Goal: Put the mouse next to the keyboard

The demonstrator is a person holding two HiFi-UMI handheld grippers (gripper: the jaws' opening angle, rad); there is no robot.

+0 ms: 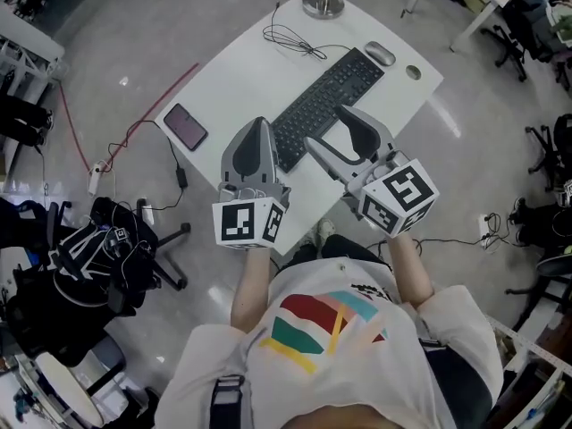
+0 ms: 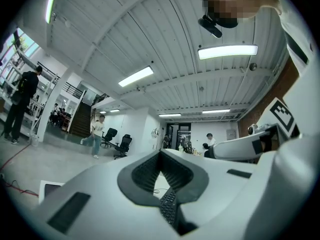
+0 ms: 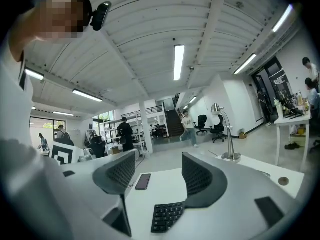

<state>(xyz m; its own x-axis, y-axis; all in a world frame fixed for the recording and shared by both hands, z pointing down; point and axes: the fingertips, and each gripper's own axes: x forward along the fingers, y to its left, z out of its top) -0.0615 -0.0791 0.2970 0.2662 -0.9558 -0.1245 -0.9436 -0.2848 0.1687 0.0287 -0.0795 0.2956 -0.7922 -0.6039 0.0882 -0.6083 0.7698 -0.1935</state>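
Mouse place: on the table point(image 1: 232, 70), near its far right corner, just past the right end of the keyboard point(image 1: 326, 105), and apparently not touching it.
Step in hand: reach not begun, by the look of it; both grippers low over the near corner, well apart from the mouse point(image 1: 380, 54).
Doing it well: best taken by the right gripper point(image 1: 344, 141), already spread and on the mouse's side. Carry it over the keyboard without dragging across the keys. Come down with one jaw on each long flank, close gently on the smooth shell, lift only slightly, then set it flat beside the keyboard's right end.
Risk: rounded shell likely to squirt out of a hard or off-centre pinch; round hole point(image 1: 413, 71) in the table close by, worth avoiding.
Mouse look: small, grey, rounded oval, low in profile; no cord of its own made out.
Keyboard: black, full-length, lying diagonally across the middle of the table.
Right gripper jaws: apart, nothing between them but bare table and keys beyond.
Left gripper point(image 1: 259, 125) jaws: tips pressed together, grasping nothing.
Elsewhere on the table: dark phone point(image 1: 185, 126) near the left corner, loose black cable point(image 1: 290, 38) and lamp base point(image 1: 323, 5) by the far corner.
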